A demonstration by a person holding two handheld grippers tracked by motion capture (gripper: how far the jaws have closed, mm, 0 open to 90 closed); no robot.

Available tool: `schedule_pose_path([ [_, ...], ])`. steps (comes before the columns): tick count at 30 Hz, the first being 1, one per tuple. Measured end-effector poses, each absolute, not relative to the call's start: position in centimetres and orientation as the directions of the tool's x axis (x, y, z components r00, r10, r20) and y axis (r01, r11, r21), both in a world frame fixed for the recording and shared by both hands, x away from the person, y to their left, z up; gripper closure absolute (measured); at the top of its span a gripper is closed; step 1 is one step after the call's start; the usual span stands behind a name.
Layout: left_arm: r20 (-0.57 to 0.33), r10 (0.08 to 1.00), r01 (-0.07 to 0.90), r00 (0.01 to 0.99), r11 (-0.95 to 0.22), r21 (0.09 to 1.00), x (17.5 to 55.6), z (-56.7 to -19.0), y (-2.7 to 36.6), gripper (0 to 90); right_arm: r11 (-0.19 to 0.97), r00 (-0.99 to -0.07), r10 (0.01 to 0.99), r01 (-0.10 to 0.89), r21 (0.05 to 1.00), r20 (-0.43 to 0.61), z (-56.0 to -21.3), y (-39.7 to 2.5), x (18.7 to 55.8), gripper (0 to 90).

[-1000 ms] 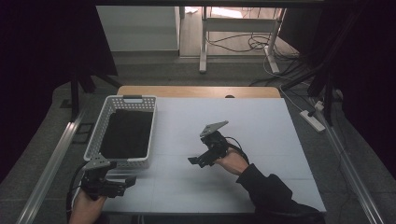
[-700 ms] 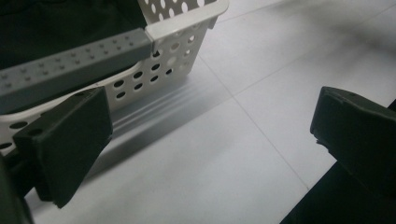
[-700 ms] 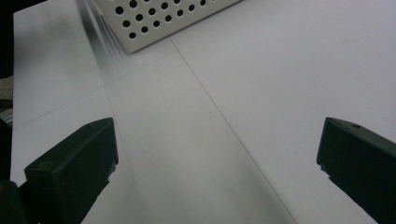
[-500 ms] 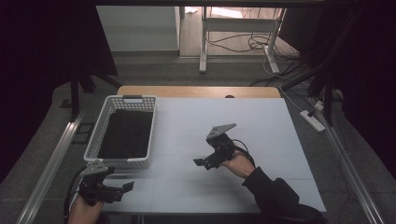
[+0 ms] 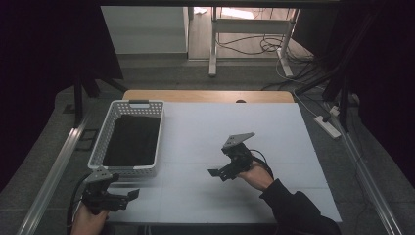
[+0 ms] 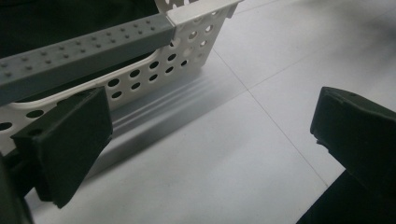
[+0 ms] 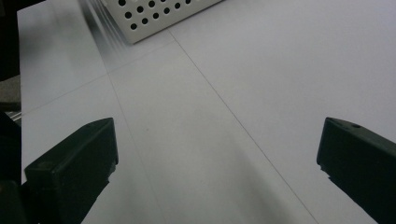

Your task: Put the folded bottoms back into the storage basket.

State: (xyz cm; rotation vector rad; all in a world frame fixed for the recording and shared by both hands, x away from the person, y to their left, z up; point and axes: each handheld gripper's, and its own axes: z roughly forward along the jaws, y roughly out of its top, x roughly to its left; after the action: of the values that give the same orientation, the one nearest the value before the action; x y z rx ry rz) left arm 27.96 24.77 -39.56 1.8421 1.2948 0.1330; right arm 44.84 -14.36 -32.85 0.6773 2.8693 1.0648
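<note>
Grippers apart, basket at upper left

Hands enter the high view from the bottom edge. At lower left, the left gripper (image 5: 131, 195) sits over the near edge of the white table (image 5: 230, 127), just below the basket (image 5: 128, 139). Its jaws point toward the right of the frame. In the left gripper view the jaws stand wide with nothing between them, bare table showing in the gap (image 6: 210, 158); the basket's holed white wall (image 6: 140, 79) with a grey rim bar fills the upper left of that view, near the left jaw, though I cannot tell whether they touch.

Right of centre in the high view, the right gripper (image 5: 214, 173) is held by a hand in a dark sleeve, a grey plate on its top and a cable looping behind it. Its jaws point to the left of the frame. In the right gripper view the jaws are spread wide over bare table (image 7: 215, 130), holding nothing, and a corner of the basket (image 7: 154, 16) shows at the top of that frame, well apart from them.

Farther up, the basket lies at the left of the table with a dark inside. Beyond the table's far edge, a metal stand (image 5: 213, 39) and cables (image 5: 254, 46) sit on the floor.
</note>
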Motion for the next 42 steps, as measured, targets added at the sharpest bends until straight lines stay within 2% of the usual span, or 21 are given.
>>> schedule_pose_path([
  [42, -0.367, 0.803, 0.726, 0.469, -0.115, 0.678, 28.1, -39.6, 24.6, 0.0, 0.646, -0.861, 0.497, 0.450, 0.616, 0.108, -31.6, -21.2, 42.3, 0.0],
])
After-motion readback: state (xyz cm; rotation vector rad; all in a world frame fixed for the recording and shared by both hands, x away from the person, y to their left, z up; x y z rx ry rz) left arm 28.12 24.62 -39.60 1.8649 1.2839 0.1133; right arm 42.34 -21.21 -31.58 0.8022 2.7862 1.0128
